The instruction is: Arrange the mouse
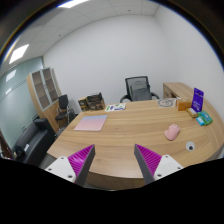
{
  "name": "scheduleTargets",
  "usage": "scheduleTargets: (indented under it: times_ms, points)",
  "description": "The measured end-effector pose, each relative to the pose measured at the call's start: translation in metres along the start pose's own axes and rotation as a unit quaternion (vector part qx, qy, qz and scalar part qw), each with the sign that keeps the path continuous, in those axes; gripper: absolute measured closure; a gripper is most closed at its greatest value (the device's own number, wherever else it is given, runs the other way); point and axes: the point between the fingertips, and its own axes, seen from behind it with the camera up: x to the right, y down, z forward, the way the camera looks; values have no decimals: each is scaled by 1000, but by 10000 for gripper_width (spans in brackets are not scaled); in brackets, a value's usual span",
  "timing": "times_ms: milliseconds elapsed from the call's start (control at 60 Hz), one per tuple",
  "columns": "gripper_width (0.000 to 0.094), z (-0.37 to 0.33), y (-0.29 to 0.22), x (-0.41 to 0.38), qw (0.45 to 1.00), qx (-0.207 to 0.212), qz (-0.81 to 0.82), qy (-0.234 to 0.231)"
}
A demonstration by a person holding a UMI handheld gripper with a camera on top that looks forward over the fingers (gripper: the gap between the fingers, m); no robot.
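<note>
The two-finger gripper (115,163) is seen above the near edge of a long, light wooden conference table (120,135); its jaws stand well apart, with bare tabletop between them and nothing held; the purple triangular pads (79,158) on the inner faces of the fingers are both visible.

The small pale pink computer mouse (172,131) lies on the table beyond the fingers, ahead and to the right of the right finger, well apart from it; it rests flat on the wood, touched by nothing. A flat pink rectangular mat (90,123) is laid on the table beyond the left finger, well apart from the mouse. Near the right end of the table a small white roll-like object (190,146) is seen close to the edge; further back a teal object (204,118), an orange box (184,104) and an upright purple box (197,98) are grouped together; their details cannot be told.

Behind the table a black mesh office chair (138,89) is placed against a white wall; a wooden cabinet with glass doors (43,90) stands at the left.
</note>
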Motion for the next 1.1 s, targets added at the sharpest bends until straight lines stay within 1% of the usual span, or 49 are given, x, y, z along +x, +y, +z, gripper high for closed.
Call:
scheduleTargets:
  times_ms: [67, 217, 450, 550, 683, 800, 867, 983, 1100]
  points:
    - [110, 0, 0, 7, 1000, 20, 3, 21]
    - [111, -4, 17, 37, 996, 15, 15, 87]
    - [111, 10, 35, 121, 990, 3, 4, 138]
    - [112, 35, 42, 163, 990, 3, 8, 140]
    - [112, 84, 37, 225, 991, 1, 19, 134]
    - [112, 127, 37, 269, 993, -16, -4, 117]
    - [109, 145, 38, 294, 993, -23, -4, 119]
    - [110, 174, 38, 324, 993, -31, 24, 112]
    - [108, 199, 33, 328, 995, -41, 32, 86]
